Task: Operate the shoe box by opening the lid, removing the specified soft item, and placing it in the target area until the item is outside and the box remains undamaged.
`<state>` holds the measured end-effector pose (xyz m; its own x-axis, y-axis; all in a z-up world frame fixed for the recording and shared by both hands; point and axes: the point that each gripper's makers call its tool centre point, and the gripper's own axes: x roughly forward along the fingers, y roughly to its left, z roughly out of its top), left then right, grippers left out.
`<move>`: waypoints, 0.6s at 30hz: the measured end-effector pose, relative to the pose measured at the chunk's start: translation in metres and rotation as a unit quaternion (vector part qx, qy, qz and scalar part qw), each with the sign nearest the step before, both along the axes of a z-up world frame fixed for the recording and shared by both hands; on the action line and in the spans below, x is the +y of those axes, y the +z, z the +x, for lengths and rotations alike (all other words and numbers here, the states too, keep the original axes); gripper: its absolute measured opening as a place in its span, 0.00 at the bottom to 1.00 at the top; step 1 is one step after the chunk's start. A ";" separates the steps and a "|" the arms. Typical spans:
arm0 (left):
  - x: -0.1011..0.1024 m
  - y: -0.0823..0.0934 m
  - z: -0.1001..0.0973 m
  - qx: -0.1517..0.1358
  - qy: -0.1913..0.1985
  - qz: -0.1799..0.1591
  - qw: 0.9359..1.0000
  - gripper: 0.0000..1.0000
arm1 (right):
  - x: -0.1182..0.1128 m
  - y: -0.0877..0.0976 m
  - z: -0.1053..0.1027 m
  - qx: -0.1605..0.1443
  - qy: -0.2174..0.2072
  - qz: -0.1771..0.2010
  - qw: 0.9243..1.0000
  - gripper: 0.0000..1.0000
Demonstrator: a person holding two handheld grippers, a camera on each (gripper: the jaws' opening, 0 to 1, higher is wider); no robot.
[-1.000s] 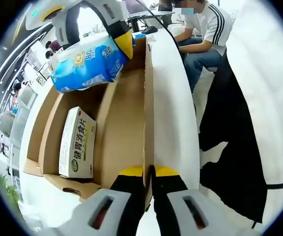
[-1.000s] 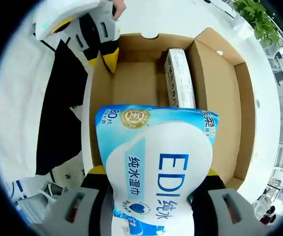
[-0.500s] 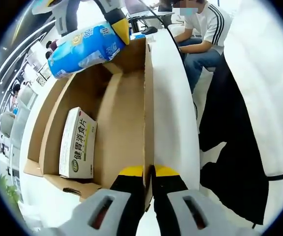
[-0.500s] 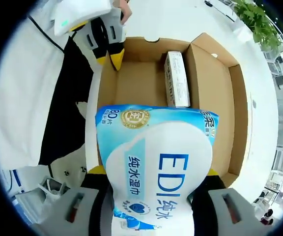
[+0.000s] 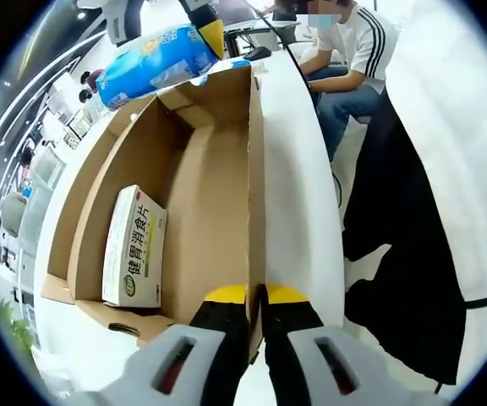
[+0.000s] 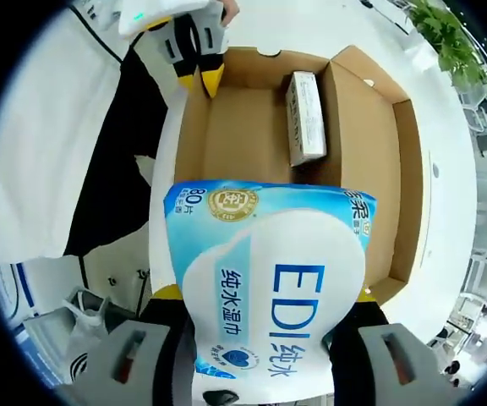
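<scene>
The open cardboard shoe box (image 5: 218, 211) lies on a white table, its side wall pinched between the yellow tips of my left gripper (image 5: 256, 294), which is shut on it. A blue and white soft pack of wet wipes (image 6: 269, 288) hangs above the box, and my right gripper (image 6: 267, 294) is shut on it. In the left gripper view the pack (image 5: 155, 63) floats past the box's far end, one of the right gripper's fingers (image 5: 212, 35) against it. The left gripper (image 6: 205, 80) shows at the box's far corner (image 6: 227, 59).
A white carton (image 5: 134, 245) lies inside the box along one wall, also seen as the carton (image 6: 305, 118). Black cloth (image 5: 404, 237) hangs off the table beside the box. A seated person (image 5: 349, 51) is beyond it. A potted plant (image 6: 442, 34) stands far off.
My right gripper has lifted the wipes pack higher and clear of the box opening; the box looks smaller below it. The left gripper keeps its hold on the wall.
</scene>
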<state>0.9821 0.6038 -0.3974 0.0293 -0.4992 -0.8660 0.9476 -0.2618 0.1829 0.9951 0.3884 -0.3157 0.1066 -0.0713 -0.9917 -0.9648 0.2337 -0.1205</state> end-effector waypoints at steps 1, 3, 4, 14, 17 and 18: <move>0.000 0.000 0.000 0.000 0.000 0.000 1.000 0.04 | -0.002 0.000 -0.001 -0.001 0.001 -0.001 1.000 0.62; 0.000 0.000 0.000 -0.001 0.000 0.000 1.000 0.04 | -0.007 0.002 -0.005 0.002 -0.009 -0.001 1.000 0.62; 0.000 0.000 0.000 -0.001 -0.001 -0.001 1.000 0.04 | -0.008 0.002 -0.007 0.002 -0.010 0.000 1.000 0.62; 0.000 0.000 0.000 0.002 -0.002 0.001 1.000 0.04 | -0.029 0.003 -0.016 0.000 -0.029 0.001 1.000 0.62; 0.000 0.001 0.000 0.002 -0.001 0.000 1.000 0.04 | -0.040 0.004 -0.022 0.002 -0.030 -0.008 1.000 0.62; 0.000 0.001 0.000 0.002 -0.001 0.000 1.000 0.04 | -0.043 0.004 -0.023 0.004 -0.033 -0.011 0.999 0.62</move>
